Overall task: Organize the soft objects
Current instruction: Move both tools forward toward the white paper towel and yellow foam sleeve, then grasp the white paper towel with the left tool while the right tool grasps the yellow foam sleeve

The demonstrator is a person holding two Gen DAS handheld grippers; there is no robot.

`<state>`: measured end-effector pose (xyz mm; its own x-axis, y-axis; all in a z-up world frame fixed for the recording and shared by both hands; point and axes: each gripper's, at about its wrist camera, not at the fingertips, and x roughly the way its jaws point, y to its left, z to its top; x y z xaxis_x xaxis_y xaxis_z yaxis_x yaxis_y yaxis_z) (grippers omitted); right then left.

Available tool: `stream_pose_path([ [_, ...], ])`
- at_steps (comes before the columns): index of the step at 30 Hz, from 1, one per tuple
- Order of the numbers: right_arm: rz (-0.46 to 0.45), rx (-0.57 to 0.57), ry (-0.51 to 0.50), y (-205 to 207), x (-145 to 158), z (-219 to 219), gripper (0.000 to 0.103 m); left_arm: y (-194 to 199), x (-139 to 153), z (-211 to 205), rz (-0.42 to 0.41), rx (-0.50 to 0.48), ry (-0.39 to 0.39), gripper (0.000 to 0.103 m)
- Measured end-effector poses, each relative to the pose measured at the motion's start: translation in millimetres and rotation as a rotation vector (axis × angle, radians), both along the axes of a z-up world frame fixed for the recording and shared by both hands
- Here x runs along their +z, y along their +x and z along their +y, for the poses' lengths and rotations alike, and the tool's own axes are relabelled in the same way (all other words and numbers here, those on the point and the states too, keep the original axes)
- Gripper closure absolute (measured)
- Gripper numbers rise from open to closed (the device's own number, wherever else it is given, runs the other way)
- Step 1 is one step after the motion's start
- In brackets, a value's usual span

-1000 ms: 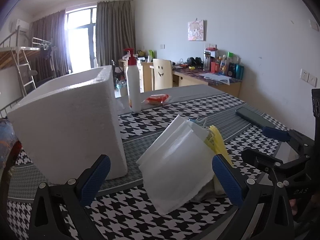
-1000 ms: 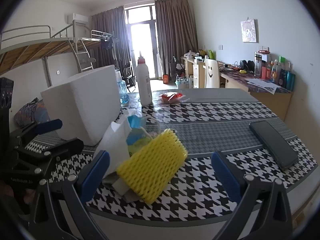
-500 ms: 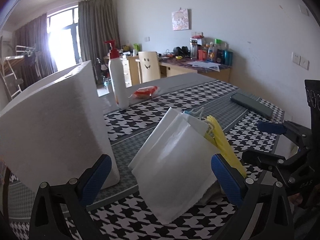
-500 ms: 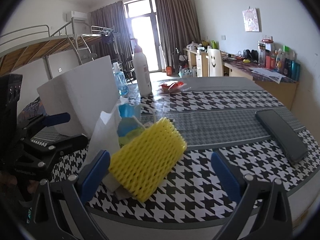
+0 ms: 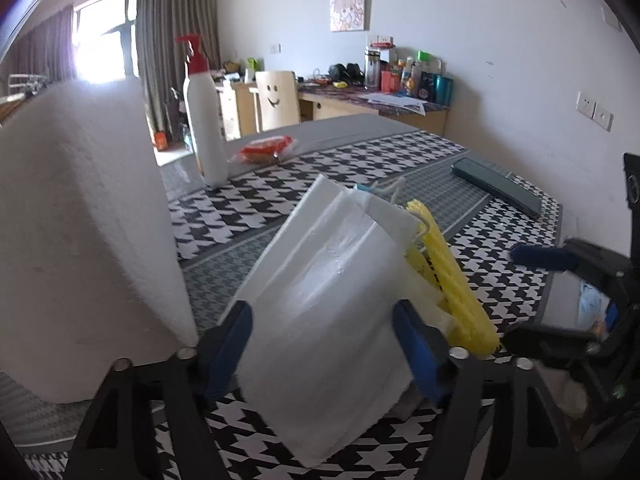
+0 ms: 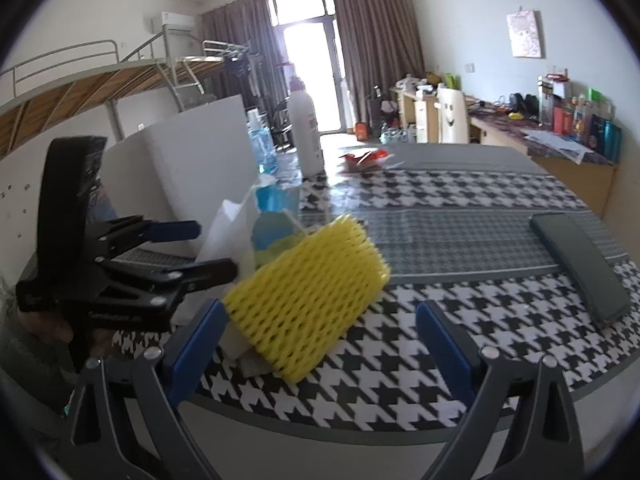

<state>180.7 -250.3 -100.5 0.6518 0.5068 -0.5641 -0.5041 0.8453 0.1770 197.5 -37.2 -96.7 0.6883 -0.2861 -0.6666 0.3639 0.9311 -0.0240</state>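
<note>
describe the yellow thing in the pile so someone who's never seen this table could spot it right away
Find the big white foam box on the houndstooth table; a small pile of soft items sits in front of it. The yellow foam net sleeve leans on the pile's near side, bright yellow with a diamond mesh, unlike the smooth white sheet beside it.

White foam sheet (image 5: 324, 320): thin, soft, slightly glossy sheet with faint creases; leans tilted against the rest of the pile, lower edge on the houndstooth counter (image 5: 360, 168); seen edge-on from the right wrist view as a pale upright flap (image 6: 228, 232)

Yellow foam net (image 6: 304, 296): bright yellow mesh sleeve, flattened and roughly rectangular; lies tilted, one end raised, lower end on the counter (image 6: 440, 344); touching the white sheet's far side (image 5: 452, 276)

Blue soft item (image 6: 272, 220): light blue, partly hidden; sits between the white sheet and the yellow net; what it is cannot be told

Pile position: near the counter's front edge, just beside the white foam box (image 5: 80, 220)
</note>
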Motion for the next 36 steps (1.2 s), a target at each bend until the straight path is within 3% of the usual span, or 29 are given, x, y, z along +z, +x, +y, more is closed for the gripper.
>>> stream_pose_path([
  [6, 0.068, 0.055, 0.012, 4, -9, 8, 0.021, 4, -3, -4, 0.028, -0.025, -0.013, 0.049],
  [11, 0.090, 0.061, 0.009, 5, -12, 7, 0.032, 7, -5, -3, 0.049, -0.031, -0.029, 0.075],
  [15, 0.124, 0.066, 0.013, 6, -18, 6, 0.050, 6, -5, 0, 0.053, -0.035, -0.040, 0.082],
  [17, 0.125, 0.063, 0.016, 3, -18, 5, 0.052, 5, -3, 0, 0.048, -0.039, -0.044, 0.087],
  [20, 0.115, 0.061, 0.015, -2, -16, 2, 0.061, 1, -1, 0, 0.039, -0.044, -0.047, 0.090],
  [25, 0.114, 0.061, -0.002, -4, -16, 1, 0.086, -7, 4, 3, 0.022, -0.039, -0.063, 0.092],
  [33, 0.064, 0.051, -0.024, -12, -8, 4, 0.088, -23, 15, 15, -0.008, -0.007, -0.090, 0.094],
  [36, 0.052, 0.046, -0.045, -12, -8, 11, 0.084, -30, 20, 19, -0.025, 0.003, -0.096, 0.094],
])
